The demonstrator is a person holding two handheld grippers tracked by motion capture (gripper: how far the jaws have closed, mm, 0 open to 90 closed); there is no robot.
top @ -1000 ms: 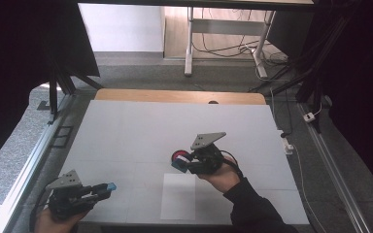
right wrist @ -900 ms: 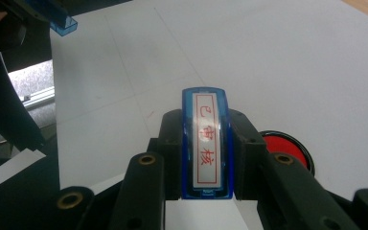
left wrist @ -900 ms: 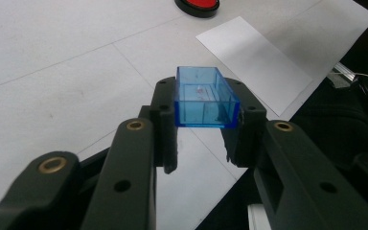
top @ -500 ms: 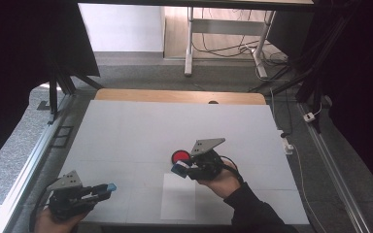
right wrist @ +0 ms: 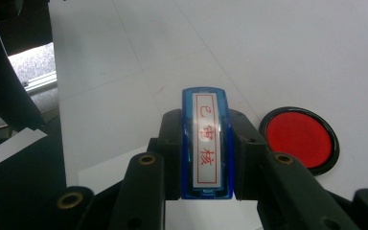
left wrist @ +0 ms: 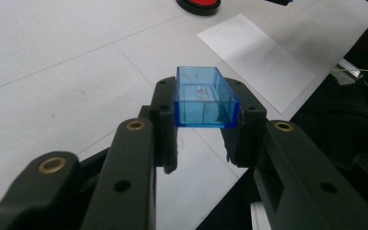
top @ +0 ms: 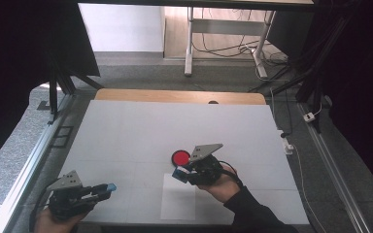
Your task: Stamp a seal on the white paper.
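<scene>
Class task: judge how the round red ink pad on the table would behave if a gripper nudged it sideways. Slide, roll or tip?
The red ink pad lies flat and low on the white table, so it would probably slide, not tip. Lying on its face, it seems unlikely to roll. It looks rigid.

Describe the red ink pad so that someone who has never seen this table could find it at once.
Start at the white table and go to its middle. Just beyond the right gripper, which holds a blue stamp, lies the red ink pad. It is the one round thing there: a flat red disc in a black rim, beside the white paper sheet.
</scene>
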